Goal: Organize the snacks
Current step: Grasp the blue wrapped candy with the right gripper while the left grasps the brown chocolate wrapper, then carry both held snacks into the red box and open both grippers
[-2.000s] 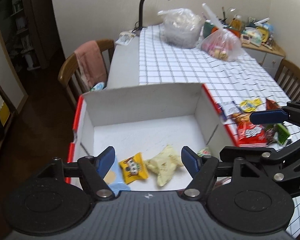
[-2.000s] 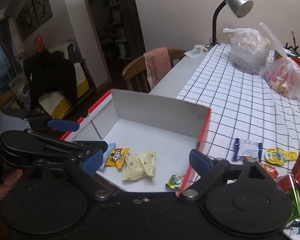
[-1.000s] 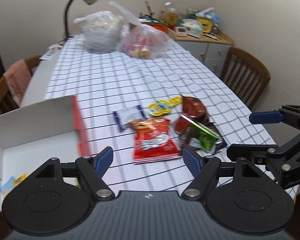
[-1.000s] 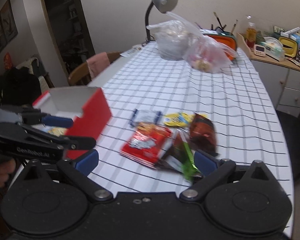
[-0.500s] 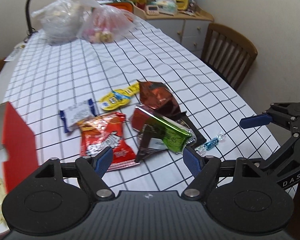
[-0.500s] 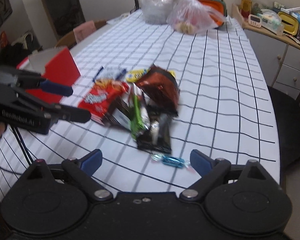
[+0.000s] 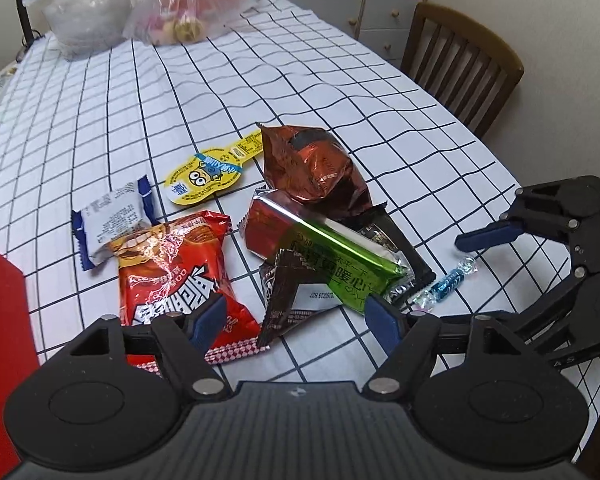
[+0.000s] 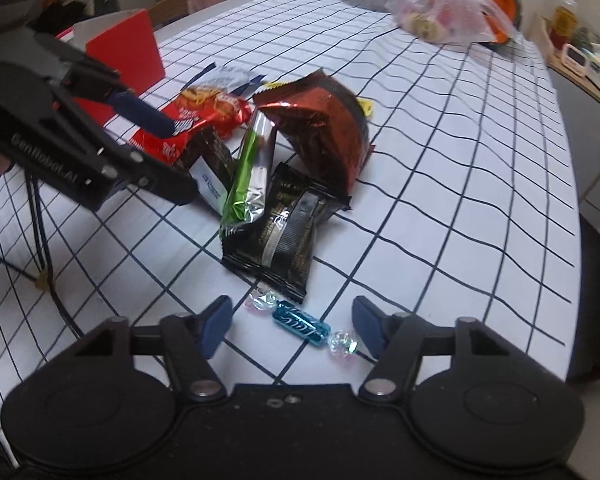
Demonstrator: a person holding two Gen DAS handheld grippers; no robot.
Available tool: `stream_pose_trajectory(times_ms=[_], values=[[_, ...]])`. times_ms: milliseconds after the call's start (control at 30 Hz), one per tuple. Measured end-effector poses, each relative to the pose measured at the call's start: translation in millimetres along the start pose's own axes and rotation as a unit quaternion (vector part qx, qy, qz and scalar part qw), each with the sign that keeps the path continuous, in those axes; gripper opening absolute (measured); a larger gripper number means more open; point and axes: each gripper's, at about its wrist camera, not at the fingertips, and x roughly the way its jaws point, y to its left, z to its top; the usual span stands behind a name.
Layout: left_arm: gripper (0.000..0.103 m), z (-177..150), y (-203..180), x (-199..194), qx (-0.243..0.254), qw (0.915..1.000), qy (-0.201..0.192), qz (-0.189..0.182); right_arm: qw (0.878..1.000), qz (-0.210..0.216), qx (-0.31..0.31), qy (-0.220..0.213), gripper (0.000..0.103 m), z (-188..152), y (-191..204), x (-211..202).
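While its jaws close, the right gripper (image 8: 292, 326) brackets a blue wrapped candy (image 8: 300, 323) lying on the checked tablecloth (image 8: 440, 184), pads not yet touching the wrapper. Just beyond the candy a black packet (image 8: 280, 236) lies under a green foil bar (image 8: 246, 172) and a brown foil bag (image 8: 324, 124). To its left the left gripper (image 7: 296, 318), jaws closing with nothing pressed between them, hangs over a red snack bag (image 7: 168, 272) and a dark wrapper (image 7: 288, 296). A red-sided box (image 8: 126, 50) stands farther left.
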Motion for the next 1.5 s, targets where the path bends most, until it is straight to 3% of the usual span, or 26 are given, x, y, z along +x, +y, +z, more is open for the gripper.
stream_pose_trajectory(times_ms=[67, 167, 233, 400, 733, 1133, 1500], values=[[0.072, 2.8, 1.1, 6.4, 0.005, 0.9999, 0.008, -0.004, 1.000, 0.005, -0.004, 0.004, 0.053, 0.1, -2.2, 3.4], [0.062, 6.0, 4.1, 15.6, 0.009, 0.9997, 0.021, -0.010, 1.000, 0.010, -0.014, 0.002, 0.051, -1.0, -3.5, 4.3], [0.062, 8.2, 3.8, 19.2, 0.013, 0.9996, 0.024, -0.012, 1.000, 0.009, -0.022, 0.001, 0.048, -0.6, -3.7, 3.9], [0.055, 13.0, -1.6, 28.6, 0.023, 0.9988, 0.038, -0.023, 0.999, 0.005, -0.037, -0.002, 0.033, -2.1, -1.9, 2.1], [0.036, 10.0, -6.4, 30.0, 0.013, 0.9991, 0.038, -0.008, 1.000, -0.019, -0.011, -0.016, 0.011, -11.1, 7.9, -2.7], [0.030, -5.4, 0.4, 8.6, -0.045, 0.9988, 0.021, 0.001, 0.993, -0.045, 0.104, -0.035, 0.011, -20.8, 10.0, -18.0], [0.030, -30.2, 9.0, -41.3, -0.074, 0.9972, -0.003, -0.003, 0.989, -0.024, 0.132, -0.069, 0.011, -6.6, 48.5, -56.7]])
